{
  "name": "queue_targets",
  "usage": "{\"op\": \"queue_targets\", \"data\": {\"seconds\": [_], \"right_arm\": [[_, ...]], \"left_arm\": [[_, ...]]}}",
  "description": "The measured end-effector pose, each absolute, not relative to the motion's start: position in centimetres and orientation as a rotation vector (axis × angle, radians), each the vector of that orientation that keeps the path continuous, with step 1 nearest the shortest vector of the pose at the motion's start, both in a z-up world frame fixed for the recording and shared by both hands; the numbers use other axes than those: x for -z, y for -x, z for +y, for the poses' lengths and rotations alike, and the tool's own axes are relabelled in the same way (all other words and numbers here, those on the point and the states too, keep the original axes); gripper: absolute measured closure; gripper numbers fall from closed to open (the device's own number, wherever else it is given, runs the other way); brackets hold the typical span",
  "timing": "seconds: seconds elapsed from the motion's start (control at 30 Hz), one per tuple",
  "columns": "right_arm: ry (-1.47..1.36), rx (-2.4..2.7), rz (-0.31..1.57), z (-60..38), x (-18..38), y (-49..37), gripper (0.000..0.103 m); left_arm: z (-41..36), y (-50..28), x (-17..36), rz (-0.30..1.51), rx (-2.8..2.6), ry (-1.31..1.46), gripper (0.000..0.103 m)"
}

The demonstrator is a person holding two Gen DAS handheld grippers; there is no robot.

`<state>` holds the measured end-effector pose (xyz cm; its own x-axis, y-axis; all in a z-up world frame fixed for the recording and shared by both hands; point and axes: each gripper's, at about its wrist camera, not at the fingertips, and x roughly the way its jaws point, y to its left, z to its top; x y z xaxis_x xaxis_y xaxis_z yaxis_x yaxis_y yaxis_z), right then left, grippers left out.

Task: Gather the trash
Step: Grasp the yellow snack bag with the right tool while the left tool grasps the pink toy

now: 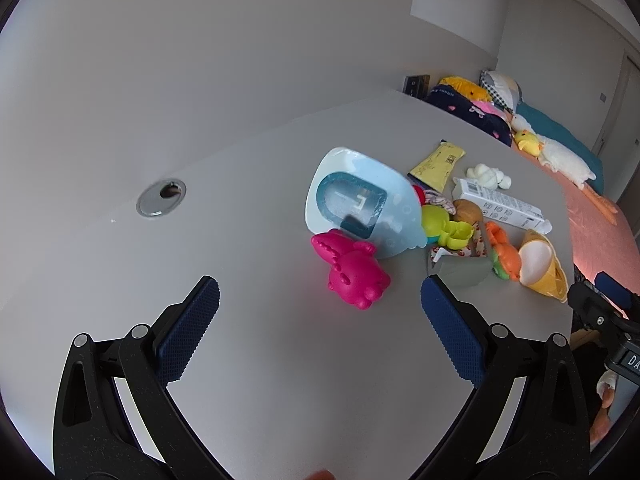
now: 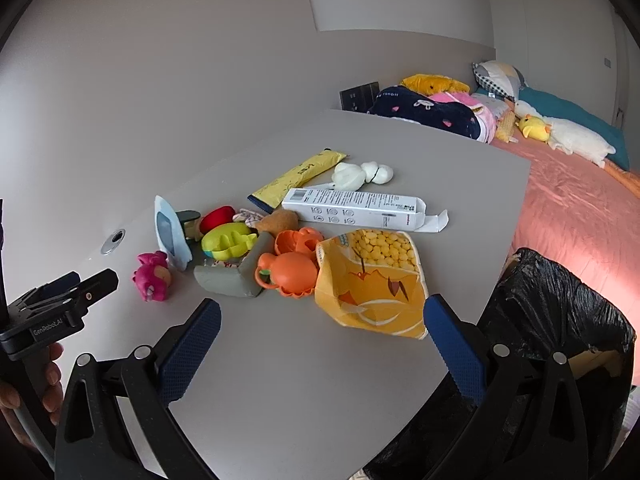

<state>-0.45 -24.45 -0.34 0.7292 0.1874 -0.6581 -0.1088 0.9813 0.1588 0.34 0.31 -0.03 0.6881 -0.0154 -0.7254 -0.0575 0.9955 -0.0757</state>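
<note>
On the grey table [image 2: 320, 380] a heap of toys and rubbish lies toward the far right corner, near the bed [image 2: 580, 208]. The snack bag [image 2: 372, 284], yellow-orange with a picture of puffed balls, lies nearest the right edge of the table, touching the orange toy [image 2: 292, 268]. Behind it the white carton [image 2: 352, 206] lies flat with one end flap open, and past that are the yellow wrapper [image 2: 300, 176] and the white wad [image 2: 360, 174], toward the far edge. A pink toy [image 1: 352, 276] sits at the left end of the heap, just beside a pale blue plastic package [image 1: 360, 204] standing on edge. The bin [image 2: 560, 320], lined with a black bag, stands off the right edge of the table. The right gripper [image 2: 322, 316] hangs over the near part of the table with its jaws spread wide and empty, the snack bag just beyond them. The left gripper [image 1: 320, 292] is likewise wide open, holding nothing, in front of the pink toy.
</note>
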Motion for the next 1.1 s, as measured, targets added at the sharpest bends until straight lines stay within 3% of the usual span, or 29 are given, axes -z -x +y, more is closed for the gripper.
{"op": "queue_targets", "data": {"seconds": [0.1,0.23,0.5,0.57,0.73,0.77,0.97,1.1], "right_arm": [[-0.1,-0.163,0.739,-24.4,0.6,-0.3,0.002],[-0.095,-0.161,0.741,-24.3,0.9,-1.6,0.017],[-0.07,-0.151,0.778,-24.0,1.8,-4.0,0.027],[-0.063,-0.141,0.793,-24.0,2.3,-4.5,0.038],[-0.043,-0.126,0.816,-23.9,3.3,-5.6,0.044],[-0.032,-0.121,0.813,-23.7,3.4,-5.7,0.052],[-0.002,-0.116,0.78,-23.7,3.0,-5.5,0.08],[-0.021,-0.125,0.736,-24.1,2.0,-4.8,0.084]], "left_arm": [[0.8,-1.2,0.6,0.842,-0.014,0.139,0.006],[0.7,-2.4,1.0,0.85,-0.024,0.147,0.006],[-0.3,-4.3,2.6,0.898,-0.026,0.111,0.014],[-0.3,-4.7,3.2,0.918,-0.032,0.105,0.018],[0.1,-5.1,3.7,0.939,-0.022,0.117,0.028],[0.2,-5.2,3.8,0.942,-0.022,0.118,0.031],[1.1,-5.6,4.3,0.956,-0.021,0.158,0.065],[1.9,-5.3,4.2,0.934,-0.019,0.193,0.066]]}}
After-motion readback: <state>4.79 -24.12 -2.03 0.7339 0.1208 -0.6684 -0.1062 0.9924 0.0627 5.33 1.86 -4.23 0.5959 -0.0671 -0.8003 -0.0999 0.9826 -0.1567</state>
